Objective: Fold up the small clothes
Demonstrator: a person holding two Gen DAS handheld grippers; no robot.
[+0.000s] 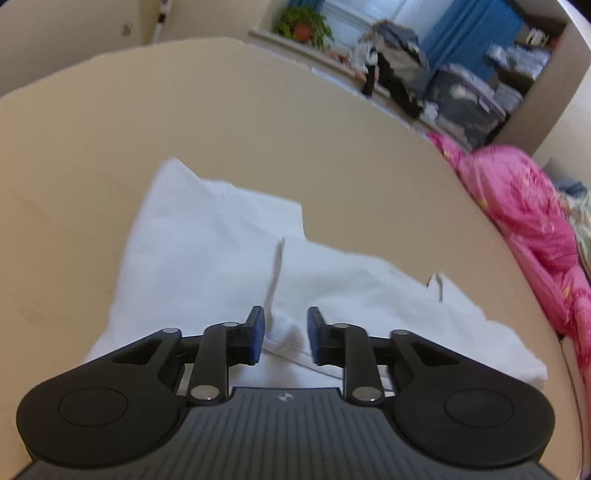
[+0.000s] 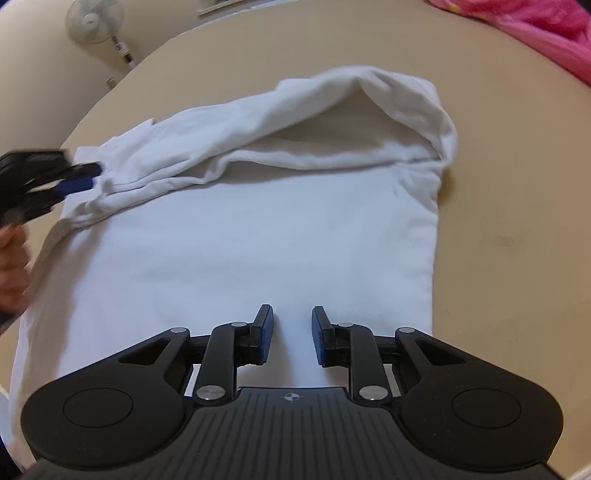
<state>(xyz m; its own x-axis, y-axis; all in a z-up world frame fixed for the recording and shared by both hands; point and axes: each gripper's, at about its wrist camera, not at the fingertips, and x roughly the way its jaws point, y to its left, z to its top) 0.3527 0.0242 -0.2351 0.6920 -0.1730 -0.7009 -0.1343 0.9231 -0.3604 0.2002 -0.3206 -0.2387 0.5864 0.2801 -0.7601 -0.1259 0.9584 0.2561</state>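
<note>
A white garment (image 2: 240, 251) lies on the beige table (image 2: 498, 184), its far part folded over into a loose raised flap (image 2: 332, 110). My right gripper (image 2: 293, 334) is open and empty, low over the garment's near edge. My left gripper (image 1: 284, 336) is open, its jaws on either side of a bunched fold of the white garment (image 1: 207, 258) without closing on it. The left gripper also shows in the right wrist view (image 2: 83, 177) at the garment's left edge, next to the gathered fabric.
A pink quilt (image 1: 524, 221) lies along the table's right side, also in the right wrist view (image 2: 546, 33). A clothes pile (image 1: 399, 62), storage boxes and a potted plant (image 1: 303, 26) stand beyond the table. A standing fan (image 2: 94, 20) is at the far left.
</note>
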